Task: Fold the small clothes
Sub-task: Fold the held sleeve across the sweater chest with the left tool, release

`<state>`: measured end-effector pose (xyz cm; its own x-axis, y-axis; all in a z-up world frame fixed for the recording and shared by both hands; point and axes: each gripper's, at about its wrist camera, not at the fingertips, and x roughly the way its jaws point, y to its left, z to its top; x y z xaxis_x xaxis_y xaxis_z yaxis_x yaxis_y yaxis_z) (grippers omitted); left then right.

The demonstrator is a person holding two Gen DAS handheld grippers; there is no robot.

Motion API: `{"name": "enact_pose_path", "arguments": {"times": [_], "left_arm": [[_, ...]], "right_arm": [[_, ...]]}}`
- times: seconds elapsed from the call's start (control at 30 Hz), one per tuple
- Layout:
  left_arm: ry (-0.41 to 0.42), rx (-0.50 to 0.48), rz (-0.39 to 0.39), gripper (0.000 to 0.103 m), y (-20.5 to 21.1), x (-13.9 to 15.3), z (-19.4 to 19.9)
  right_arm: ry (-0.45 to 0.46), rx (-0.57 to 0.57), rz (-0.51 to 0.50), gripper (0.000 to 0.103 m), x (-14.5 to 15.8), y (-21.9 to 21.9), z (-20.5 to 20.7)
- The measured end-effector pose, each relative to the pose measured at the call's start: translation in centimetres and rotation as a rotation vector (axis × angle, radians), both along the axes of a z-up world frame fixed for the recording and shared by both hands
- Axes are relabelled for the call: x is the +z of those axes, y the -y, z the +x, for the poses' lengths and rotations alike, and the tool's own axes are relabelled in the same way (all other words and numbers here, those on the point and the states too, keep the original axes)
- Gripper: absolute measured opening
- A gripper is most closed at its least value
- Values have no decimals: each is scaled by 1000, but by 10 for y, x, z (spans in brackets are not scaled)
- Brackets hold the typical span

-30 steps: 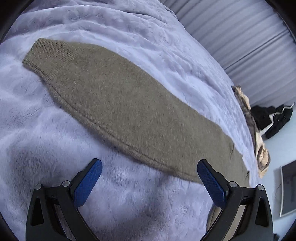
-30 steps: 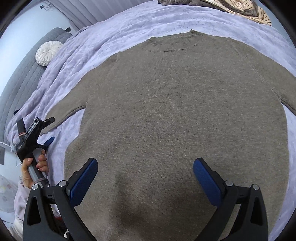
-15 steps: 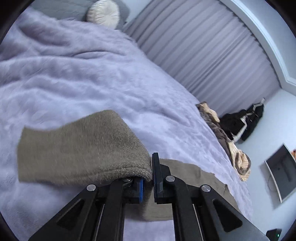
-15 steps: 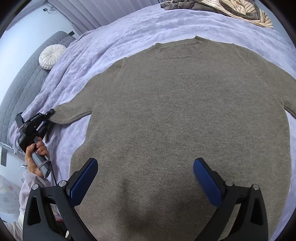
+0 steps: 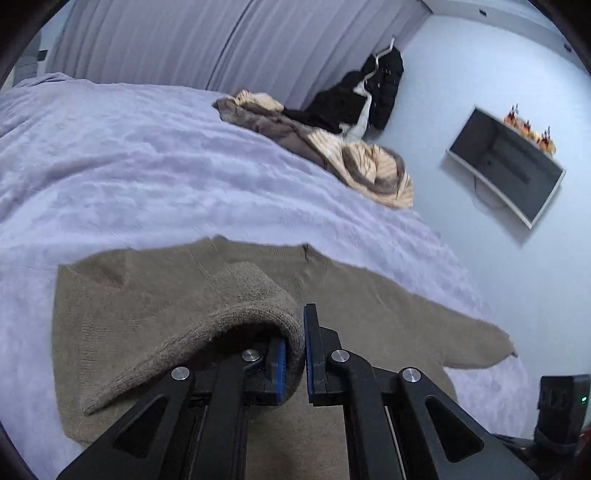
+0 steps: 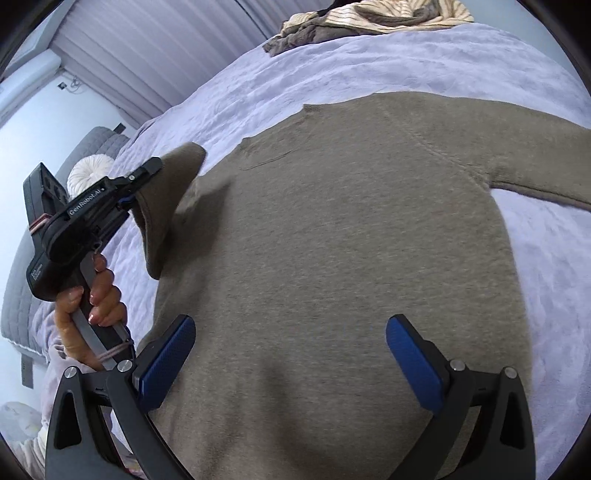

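An olive-brown knit sweater [image 6: 351, 240] lies flat on the lavender bedspread [image 6: 295, 74], neck towards the far side. My left gripper [image 5: 295, 350] is shut on the sweater's left sleeve [image 5: 240, 306] and holds it lifted over the body of the sweater [image 5: 147, 295]. It also shows in the right wrist view [image 6: 129, 184], with the sleeve [image 6: 166, 192] hanging from it. My right gripper [image 6: 291, 354] is open and empty, hovering over the sweater's lower body. The other sleeve [image 6: 535, 177] lies stretched out to the right.
A pile of striped and brown clothes [image 5: 332, 155] lies at the far edge of the bed, also in the right wrist view [image 6: 369, 14]. A black garment [image 5: 362, 92] hangs by the wall. A wall screen [image 5: 506, 166], curtains [image 5: 166, 40] and a round white cushion [image 6: 88, 170] show.
My left gripper closed on the sleeve, lifted it off the bedspread and carried it inward over the sweater's body. My right gripper stayed open over the sweater.
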<state>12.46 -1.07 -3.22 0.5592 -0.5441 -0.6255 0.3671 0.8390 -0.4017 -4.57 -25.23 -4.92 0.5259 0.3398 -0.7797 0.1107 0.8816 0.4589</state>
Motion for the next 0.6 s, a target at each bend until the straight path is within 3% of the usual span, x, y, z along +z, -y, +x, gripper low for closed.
{"name": "enact_pose_path", "arguments": {"times": [0.07,0.1,0.13,0.33,0.47,0.6], "left_arm": [[-58,-17,83,36,24,-18,-2],[-66,-8,106,68,30,-25,-6],[-50,23,123,83,31,-29,-13],[-13,39,105,83,-3,-19,-45],[38,159,111,83,-66,-4,-45],[-114,307,95,83,-134,-26,-6]], "right_arm": [[-10,-24,3,103,-4,12,-2],[-14,-34,1,103,-6,17,-2],[-19,-40,-2,103,-7,20,-2],[-10,-1,-98,103,-5,18,15],[69,132,-272,103,17,-17,41],[178,334,-495,103,29,-85,77]]}}
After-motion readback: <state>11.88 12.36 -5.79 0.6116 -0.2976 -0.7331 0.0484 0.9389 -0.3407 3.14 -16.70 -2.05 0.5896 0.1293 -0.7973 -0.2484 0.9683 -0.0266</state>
